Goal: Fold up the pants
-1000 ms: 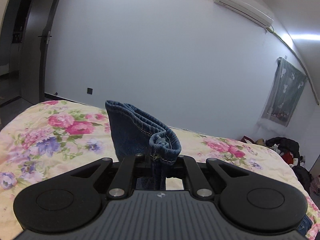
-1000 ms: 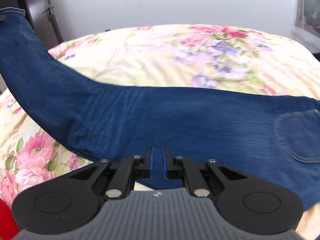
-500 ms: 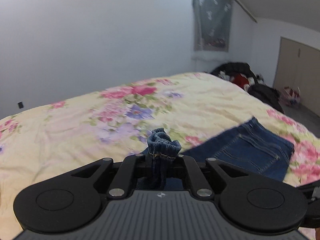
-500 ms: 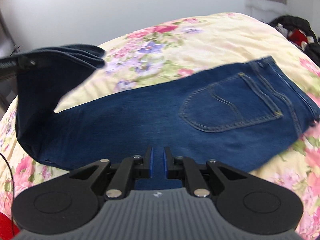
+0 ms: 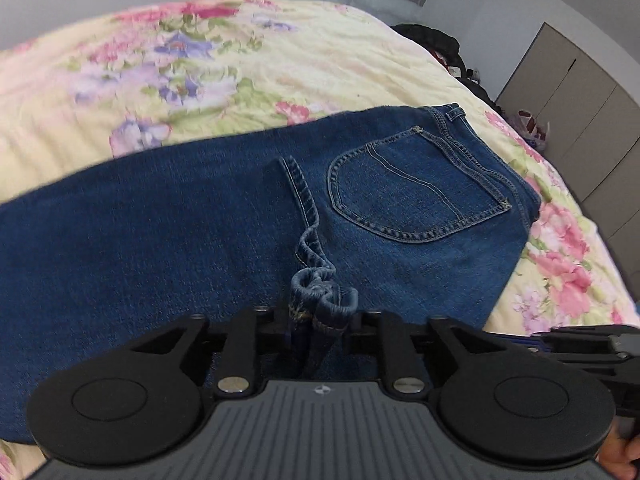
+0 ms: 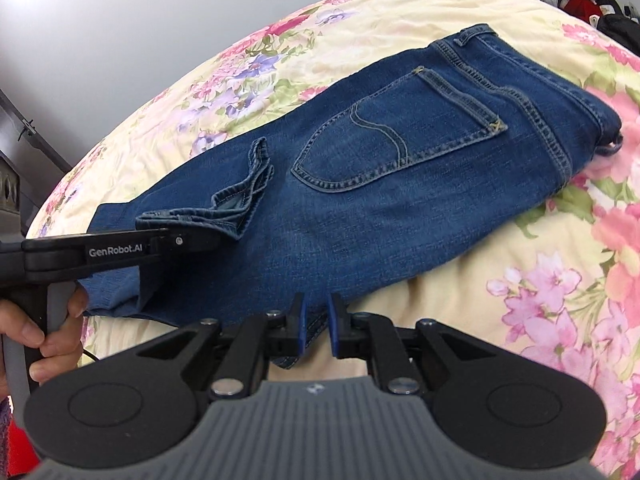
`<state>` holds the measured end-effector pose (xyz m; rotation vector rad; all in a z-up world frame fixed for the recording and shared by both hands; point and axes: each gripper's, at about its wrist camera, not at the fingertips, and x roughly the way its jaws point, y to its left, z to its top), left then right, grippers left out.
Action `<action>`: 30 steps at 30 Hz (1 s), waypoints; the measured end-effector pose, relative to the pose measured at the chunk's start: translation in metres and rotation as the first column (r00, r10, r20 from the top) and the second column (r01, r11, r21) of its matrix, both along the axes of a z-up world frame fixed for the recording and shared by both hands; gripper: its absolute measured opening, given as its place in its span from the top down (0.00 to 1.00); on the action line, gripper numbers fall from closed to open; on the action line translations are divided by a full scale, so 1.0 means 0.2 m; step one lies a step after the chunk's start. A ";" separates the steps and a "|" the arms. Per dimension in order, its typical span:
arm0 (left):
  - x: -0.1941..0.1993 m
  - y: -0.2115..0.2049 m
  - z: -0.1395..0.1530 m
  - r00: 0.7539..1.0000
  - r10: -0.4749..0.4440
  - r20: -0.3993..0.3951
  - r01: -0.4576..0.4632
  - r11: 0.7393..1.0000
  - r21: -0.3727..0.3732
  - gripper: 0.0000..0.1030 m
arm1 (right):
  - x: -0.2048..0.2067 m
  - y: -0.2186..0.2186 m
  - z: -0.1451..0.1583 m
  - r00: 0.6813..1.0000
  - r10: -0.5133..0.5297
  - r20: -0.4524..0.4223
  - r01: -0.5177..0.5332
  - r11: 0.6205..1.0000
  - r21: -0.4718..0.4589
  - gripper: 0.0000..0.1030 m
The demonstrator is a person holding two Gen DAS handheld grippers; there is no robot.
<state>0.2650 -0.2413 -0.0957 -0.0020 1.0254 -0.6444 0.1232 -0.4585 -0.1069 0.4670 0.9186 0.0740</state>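
Nearest me, my right gripper (image 6: 316,326) has its blue pads a narrow gap apart, with the near edge of the jeans (image 6: 400,208) between them; I cannot tell whether they pinch the cloth. On my left, my left gripper (image 5: 320,312) has just been opening its jaws, and the bunched leg hem (image 5: 320,288) now sits loosely between them, lying on the thigh just short of the back pocket (image 5: 416,188). The jeans lie folded across the floral bedspread (image 5: 240,60), waistband to the far right. To finish this fold well, I judge I should spread the jaws fully, draw back without dragging the hem, then flatten the crumpled cuff square.
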 end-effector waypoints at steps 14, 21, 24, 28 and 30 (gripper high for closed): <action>0.04 0.30 0.23 0.982 0.173 0.082 -0.170 0.985 -0.043 0.37 | 0.09 0.03 0.04 0.999 -0.035 0.016 0.030 0.964 0.264 0.57; 0.02 0.62 0.13 0.934 0.328 0.142 -0.333 0.943 0.013 0.37 | 0.36 0.09 -0.10 0.995 -0.053 -0.088 0.085 0.910 0.406 0.45; 0.01 0.76 0.07 0.911 0.374 0.172 -0.385 0.923 0.031 0.37 | 0.46 0.08 -0.22 0.984 -0.060 -0.167 0.134 0.866 0.482 0.45; 0.00 0.92 -0.01 0.892 0.431 0.136 -0.435 0.900 0.002 0.37 | 0.52 0.08 -0.28 0.973 -0.081 -0.214 0.183 0.838 0.513 0.57; 0.00 0.98 -0.02 0.888 0.444 0.123 -0.445 0.895 -0.022 0.37 | 0.55 0.09 -0.29 0.968 -0.100 -0.231 0.209 0.830 0.516 0.63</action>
